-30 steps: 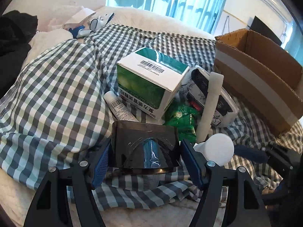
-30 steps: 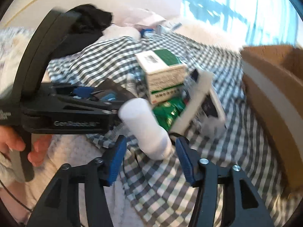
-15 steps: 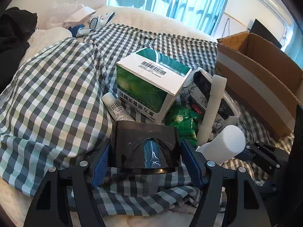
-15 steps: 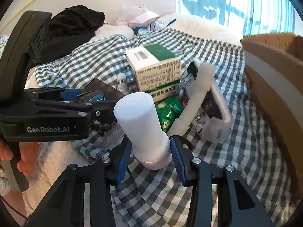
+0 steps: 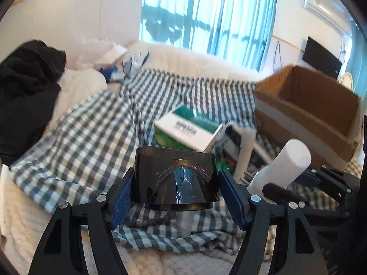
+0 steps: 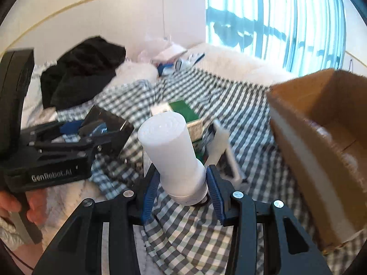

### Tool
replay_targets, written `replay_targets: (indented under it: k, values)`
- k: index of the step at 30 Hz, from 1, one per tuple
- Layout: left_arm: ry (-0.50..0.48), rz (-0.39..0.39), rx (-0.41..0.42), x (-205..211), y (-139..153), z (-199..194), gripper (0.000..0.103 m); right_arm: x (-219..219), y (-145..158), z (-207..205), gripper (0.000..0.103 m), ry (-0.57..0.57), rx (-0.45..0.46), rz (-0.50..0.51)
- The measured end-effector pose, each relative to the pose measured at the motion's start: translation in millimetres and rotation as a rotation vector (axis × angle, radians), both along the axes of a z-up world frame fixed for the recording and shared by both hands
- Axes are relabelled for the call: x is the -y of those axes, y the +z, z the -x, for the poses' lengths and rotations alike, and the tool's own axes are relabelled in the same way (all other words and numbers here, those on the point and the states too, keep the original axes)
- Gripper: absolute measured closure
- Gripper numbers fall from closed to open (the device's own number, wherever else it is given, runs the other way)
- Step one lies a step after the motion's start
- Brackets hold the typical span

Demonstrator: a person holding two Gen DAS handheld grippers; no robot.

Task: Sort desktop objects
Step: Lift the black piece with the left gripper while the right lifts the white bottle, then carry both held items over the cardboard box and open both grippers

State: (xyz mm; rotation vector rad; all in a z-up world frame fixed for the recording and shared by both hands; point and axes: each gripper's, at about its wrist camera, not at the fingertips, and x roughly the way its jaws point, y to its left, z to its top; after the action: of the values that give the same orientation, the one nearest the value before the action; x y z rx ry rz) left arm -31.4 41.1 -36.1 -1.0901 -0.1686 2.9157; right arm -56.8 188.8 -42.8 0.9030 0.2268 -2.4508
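Observation:
My left gripper [image 5: 175, 194] is shut on a glossy black box [image 5: 175, 178] and holds it above the checked cloth [image 5: 91, 135]. My right gripper [image 6: 181, 190] is shut on a white plastic bottle [image 6: 170, 153], held tilted above the cloth; the bottle also shows in the left wrist view [image 5: 286, 162]. A green and white carton [image 5: 183, 130] and a white flat packet [image 6: 221, 151] lie on the cloth behind. An open cardboard box [image 6: 321, 133] stands at the right, also in the left wrist view [image 5: 305, 112].
A black garment [image 5: 25, 87] lies at the far left on the white bedding. Small white and blue items [image 6: 176, 61] sit at the back. The left gripper's body [image 6: 52, 158] is close on the left of the right gripper. Curtains hang behind.
Both grippers have lifted with their loads and tilted upward. The carton and packet now sit lower and farther. The right gripper, open around the bottle a second ago, is shut on it.

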Motion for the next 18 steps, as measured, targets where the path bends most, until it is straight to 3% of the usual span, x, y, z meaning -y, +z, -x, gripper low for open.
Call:
replay_targets:
  k: [5,12,18]
  values:
    - [0.006,0.035,-0.064,-10.8,27.0,-6.0,0.03,-18.8,37.0,-2.1,0.061,-0.032,-0.063,0.037]
    - [-0.011,-0.029,-0.089,-29.1,57.5,1.8,0.03,-62.5,79.7,1.8,0.061,-0.1,-0.131,0.1]
    - [-0.094,-0.052,-0.141,-71.9,86.3,14.5,0.03,-120.4,106.2,11.7,0.061,-0.232,-0.15,0.156]
